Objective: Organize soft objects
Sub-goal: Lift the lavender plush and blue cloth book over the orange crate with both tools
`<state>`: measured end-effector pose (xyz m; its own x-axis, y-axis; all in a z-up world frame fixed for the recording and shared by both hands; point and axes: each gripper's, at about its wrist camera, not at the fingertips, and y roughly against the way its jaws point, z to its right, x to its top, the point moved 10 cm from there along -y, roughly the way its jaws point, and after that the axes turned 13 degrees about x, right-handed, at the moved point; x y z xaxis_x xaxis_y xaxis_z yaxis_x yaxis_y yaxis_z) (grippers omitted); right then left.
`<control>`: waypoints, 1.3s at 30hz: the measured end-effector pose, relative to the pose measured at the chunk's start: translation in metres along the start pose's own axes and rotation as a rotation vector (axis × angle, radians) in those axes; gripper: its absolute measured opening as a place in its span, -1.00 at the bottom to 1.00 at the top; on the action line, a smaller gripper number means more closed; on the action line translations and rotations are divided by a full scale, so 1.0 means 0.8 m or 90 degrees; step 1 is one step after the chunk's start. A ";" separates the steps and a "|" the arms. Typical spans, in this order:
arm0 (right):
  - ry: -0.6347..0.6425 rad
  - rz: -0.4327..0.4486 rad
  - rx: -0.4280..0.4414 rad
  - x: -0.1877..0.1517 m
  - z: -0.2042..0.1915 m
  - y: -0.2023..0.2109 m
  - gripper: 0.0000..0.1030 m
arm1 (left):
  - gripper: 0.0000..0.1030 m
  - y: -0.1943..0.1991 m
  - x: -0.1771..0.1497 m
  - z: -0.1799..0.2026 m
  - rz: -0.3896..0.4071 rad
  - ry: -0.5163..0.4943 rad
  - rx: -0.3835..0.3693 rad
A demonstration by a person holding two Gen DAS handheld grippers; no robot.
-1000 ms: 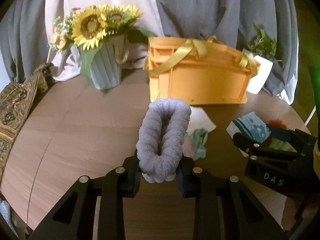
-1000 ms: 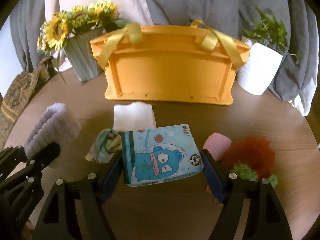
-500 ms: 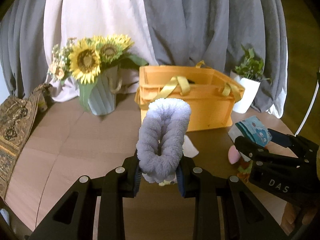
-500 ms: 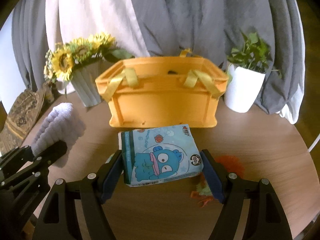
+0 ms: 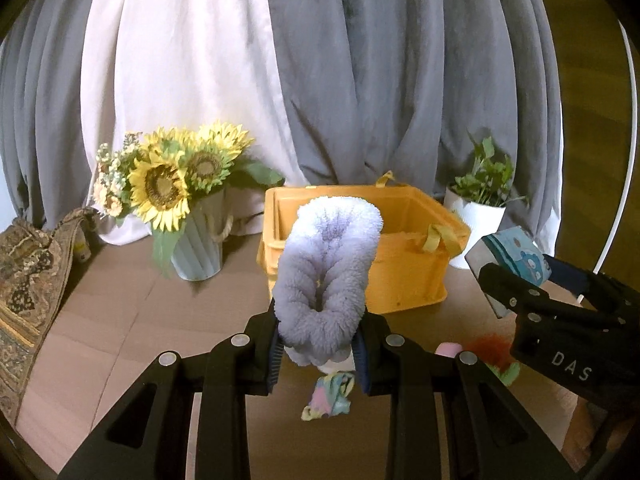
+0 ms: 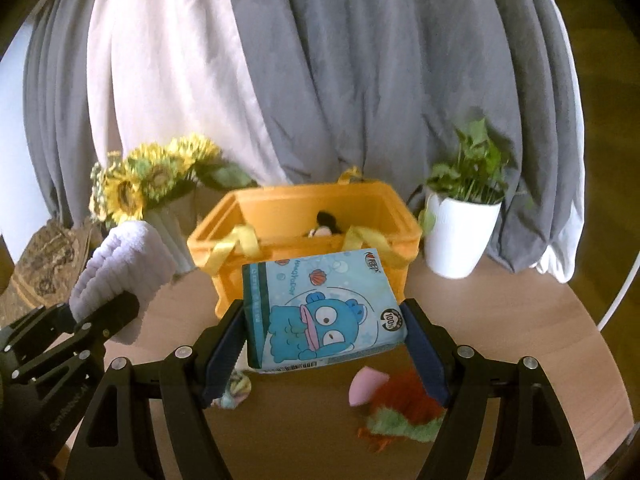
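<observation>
Both wrist cameras looked forward and slightly downward from above the round table (image 6: 500,320), side by side; both views shared the orange crate (image 5: 404,280), close ahead.

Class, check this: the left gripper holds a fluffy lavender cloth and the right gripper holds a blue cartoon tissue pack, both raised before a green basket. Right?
Not quite. The basket is orange, as the right wrist view shows. The left gripper does hold the fluffy lavender cloth, and the right gripper the blue cartoon tissue pack.
</observation>
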<state>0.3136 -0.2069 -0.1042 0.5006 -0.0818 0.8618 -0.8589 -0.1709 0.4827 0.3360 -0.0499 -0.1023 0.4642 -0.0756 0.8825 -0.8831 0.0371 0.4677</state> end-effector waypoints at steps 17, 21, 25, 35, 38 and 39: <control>0.008 0.082 -0.012 0.070 0.011 0.006 0.49 | -0.43 -0.021 0.070 0.013 0.049 -0.001 -0.003; 0.011 0.096 -0.010 0.088 0.014 -0.002 0.49 | -0.43 -0.031 0.086 0.013 0.056 0.001 0.002; 0.022 0.103 -0.003 0.106 0.014 -0.016 0.49 | -0.43 -0.046 0.101 0.014 0.063 0.004 0.005; 0.033 0.109 -0.001 0.136 0.030 -0.055 0.49 | -0.43 -0.092 0.131 0.028 0.077 -0.005 0.000; 0.031 0.106 -0.002 0.142 0.038 -0.071 0.49 | -0.43 -0.109 0.137 0.031 0.075 -0.011 0.000; 0.030 0.106 -0.003 0.144 0.040 -0.076 0.49 | -0.43 -0.114 0.138 0.031 0.073 -0.012 -0.001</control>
<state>0.4267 -0.2374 -0.0393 0.3463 -0.0618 0.9361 -0.9300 -0.1540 0.3339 0.4664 -0.0866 -0.0489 0.3581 -0.0896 0.9294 -0.9305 0.0475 0.3631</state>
